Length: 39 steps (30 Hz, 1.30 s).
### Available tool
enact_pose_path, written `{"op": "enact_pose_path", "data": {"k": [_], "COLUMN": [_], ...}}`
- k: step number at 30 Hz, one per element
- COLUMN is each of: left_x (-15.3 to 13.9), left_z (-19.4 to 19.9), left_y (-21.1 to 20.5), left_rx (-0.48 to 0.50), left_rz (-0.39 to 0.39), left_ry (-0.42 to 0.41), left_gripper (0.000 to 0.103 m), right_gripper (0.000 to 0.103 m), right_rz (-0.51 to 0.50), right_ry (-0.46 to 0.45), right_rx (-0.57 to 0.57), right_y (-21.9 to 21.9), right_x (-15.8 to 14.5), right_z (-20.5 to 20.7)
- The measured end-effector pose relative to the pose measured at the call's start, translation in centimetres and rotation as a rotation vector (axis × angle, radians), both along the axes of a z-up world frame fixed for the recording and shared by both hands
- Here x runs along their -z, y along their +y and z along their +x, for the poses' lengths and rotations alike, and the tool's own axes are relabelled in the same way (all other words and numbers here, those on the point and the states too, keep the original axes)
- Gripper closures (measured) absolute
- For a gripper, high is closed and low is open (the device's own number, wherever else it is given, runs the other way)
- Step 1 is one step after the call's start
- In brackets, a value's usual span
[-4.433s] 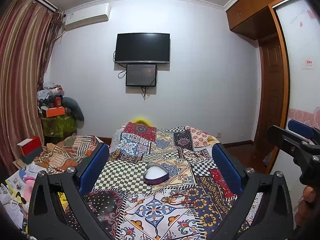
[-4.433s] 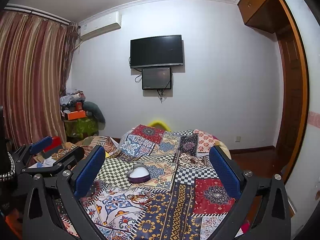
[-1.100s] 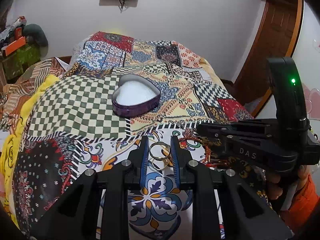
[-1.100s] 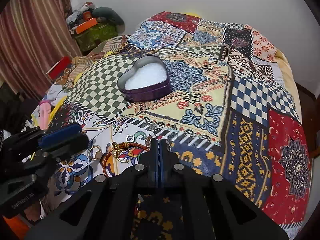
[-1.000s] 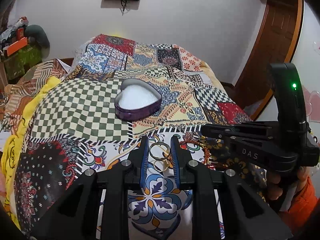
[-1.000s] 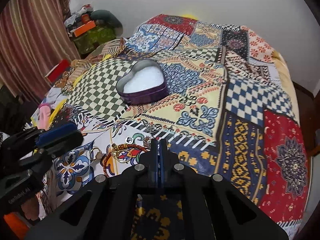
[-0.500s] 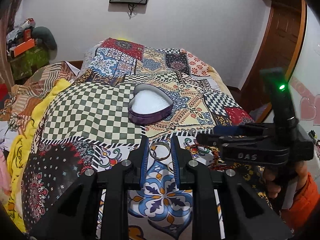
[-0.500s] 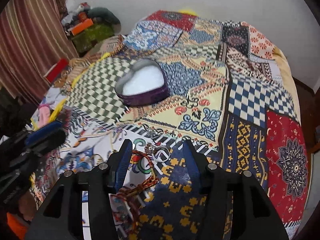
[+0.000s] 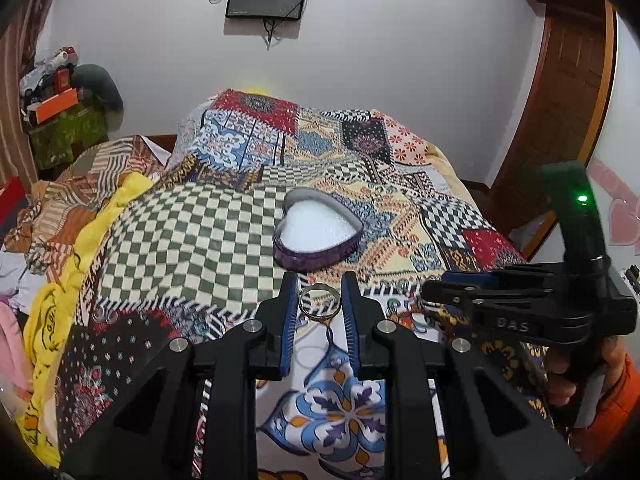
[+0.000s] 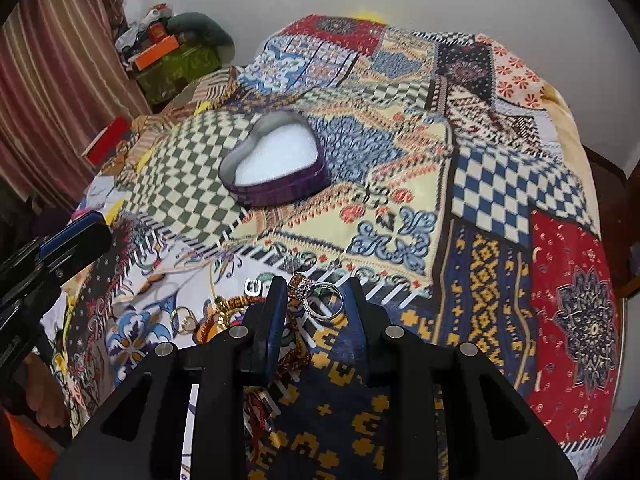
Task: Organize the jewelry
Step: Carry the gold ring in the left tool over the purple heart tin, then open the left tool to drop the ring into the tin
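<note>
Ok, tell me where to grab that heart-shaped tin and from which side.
Pinch the heart-shaped tin by its rim at a rounded lobe, from above, one claw finger inside, one outside. It sits open and flat on the quilt, and its wall rises above the white padding, likely leaving finger room.

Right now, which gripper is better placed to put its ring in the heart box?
Left. The left gripper is shut on a plain ring, lifted, with the heart box just ahead. The right gripper only brackets the stone ring, low by the bed, box farther.
</note>
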<state>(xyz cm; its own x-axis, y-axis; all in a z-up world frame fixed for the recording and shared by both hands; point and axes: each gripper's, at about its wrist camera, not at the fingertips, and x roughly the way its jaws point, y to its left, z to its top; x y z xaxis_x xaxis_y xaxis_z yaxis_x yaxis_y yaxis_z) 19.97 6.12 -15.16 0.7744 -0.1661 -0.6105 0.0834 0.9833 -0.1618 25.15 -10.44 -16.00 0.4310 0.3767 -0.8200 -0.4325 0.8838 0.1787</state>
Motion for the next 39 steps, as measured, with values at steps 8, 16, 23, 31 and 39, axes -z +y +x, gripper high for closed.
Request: {"op": "enact_pose_path", "data": {"k": [8, 16, 23, 31, 39], "left_x": [-1.5, -2.1, -1.4, 0.7, 3.4], "left_z": [2.7, 6.0, 8.5, 11.1, 13.5], "left_y": [0.9, 1.5, 1.8, 1.6, 1.3], "left_rx": [-0.014, -0.017, 0.001, 0.046, 0.087], "left_rz": [0.013, 0.028, 0.035, 0.029, 0.01], "left_ry": [-0.037, -0.05, -0.025, 0.047, 0.136], "left_gripper": [0.082, 0.082, 0.082, 0.082, 0.082], "right_gripper": [0.076, 0.076, 0.076, 0.076, 0.076], "right_rz": [0.05, 0.089, 0.104, 0.078, 0.05], "right_ry": [-0.085, -0.152, -0.163, -0.097, -0.011], "right_rx": [0.015, -0.002, -0.031, -0.057, -0.091], "right_y": [0.1, 1.1, 2.7, 4.4, 5.8], "right_x": [-3.7, -6.2, -6.5, -4.3, -1.9], "right_z": [1.3, 3.4, 5.7, 8.7, 10.8]}}
